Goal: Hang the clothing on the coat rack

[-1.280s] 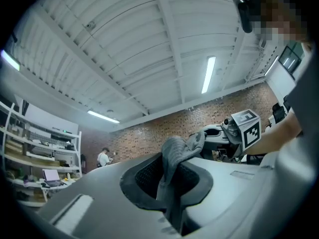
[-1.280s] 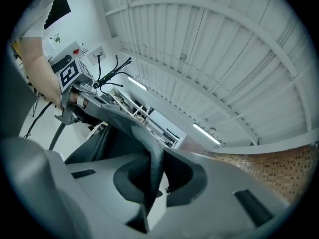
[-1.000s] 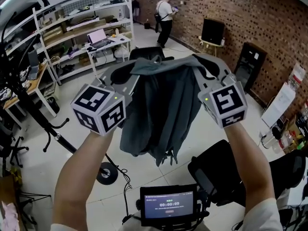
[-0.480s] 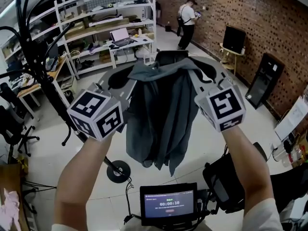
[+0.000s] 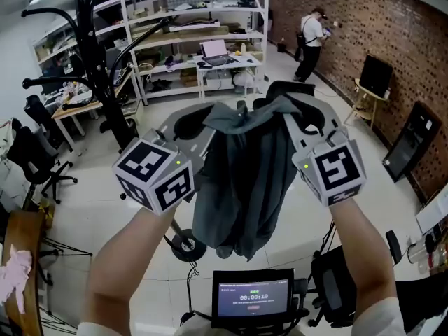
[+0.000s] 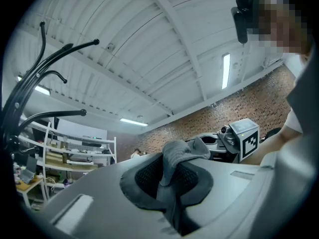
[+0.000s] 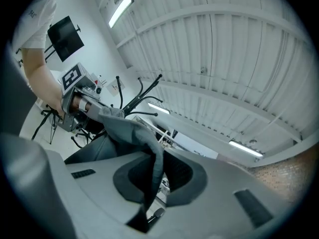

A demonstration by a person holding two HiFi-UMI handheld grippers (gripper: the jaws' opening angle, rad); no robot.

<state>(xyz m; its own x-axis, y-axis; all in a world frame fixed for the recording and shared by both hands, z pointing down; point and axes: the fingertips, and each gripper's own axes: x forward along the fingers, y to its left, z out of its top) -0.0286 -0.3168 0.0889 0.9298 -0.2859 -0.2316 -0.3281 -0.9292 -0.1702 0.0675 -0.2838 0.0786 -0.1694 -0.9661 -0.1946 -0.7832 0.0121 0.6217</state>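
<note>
Item: grey garment (image 5: 245, 180), top edge pinched in our left tongs (image 5: 208, 117) and right tongs (image 5: 289, 114). Coat rack (image 5: 98, 61) stands left, open floor (image 5: 91, 208) beside it.

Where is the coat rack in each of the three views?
Head view: the coat rack stands at the upper left, in front of the shelves.
Left gripper view: it runs along the left edge, with its arms reaching right.
Right gripper view: it is left of centre, small, behind the cloth.
Shared landmark: the grey garment shows in every view.
</note>
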